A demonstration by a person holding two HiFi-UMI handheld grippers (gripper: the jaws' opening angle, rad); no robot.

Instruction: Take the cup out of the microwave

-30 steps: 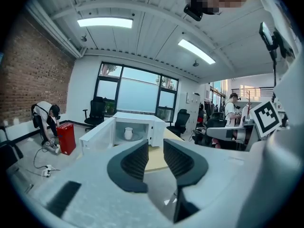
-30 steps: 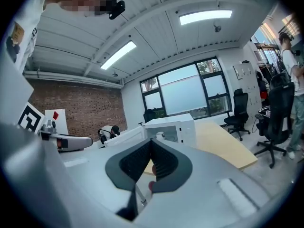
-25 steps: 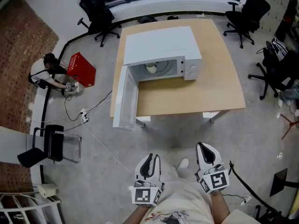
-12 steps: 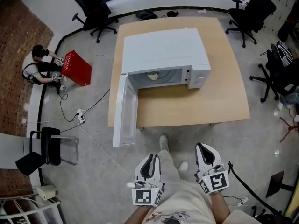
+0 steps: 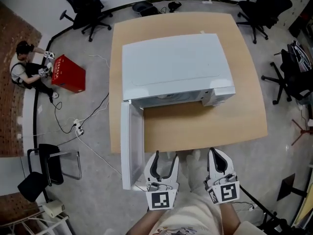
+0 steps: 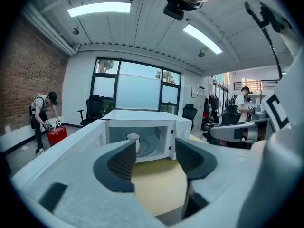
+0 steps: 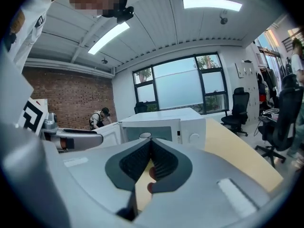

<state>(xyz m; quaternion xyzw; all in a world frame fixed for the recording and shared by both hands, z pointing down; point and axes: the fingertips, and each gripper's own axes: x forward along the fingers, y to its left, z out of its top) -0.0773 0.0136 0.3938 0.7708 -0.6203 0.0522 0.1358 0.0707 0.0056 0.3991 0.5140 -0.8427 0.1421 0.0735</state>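
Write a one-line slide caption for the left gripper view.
Left claw, jaws opening with nothing between them, faces the white cup inside the open microwave on the wooden table.

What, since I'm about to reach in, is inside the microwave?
A white cup stands on the glass turntable inside the open microwave. The cup's lower part and the floor beside it are covered.

white microwave (image 5: 176, 65), white cup (image 6: 133, 137); tan table (image 5: 195, 124), red box (image 5: 68, 73)

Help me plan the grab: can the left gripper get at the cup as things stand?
Probably yes: the door is swung open, the left gripper has empty, opening jaws, and only bare table lies before the cup.
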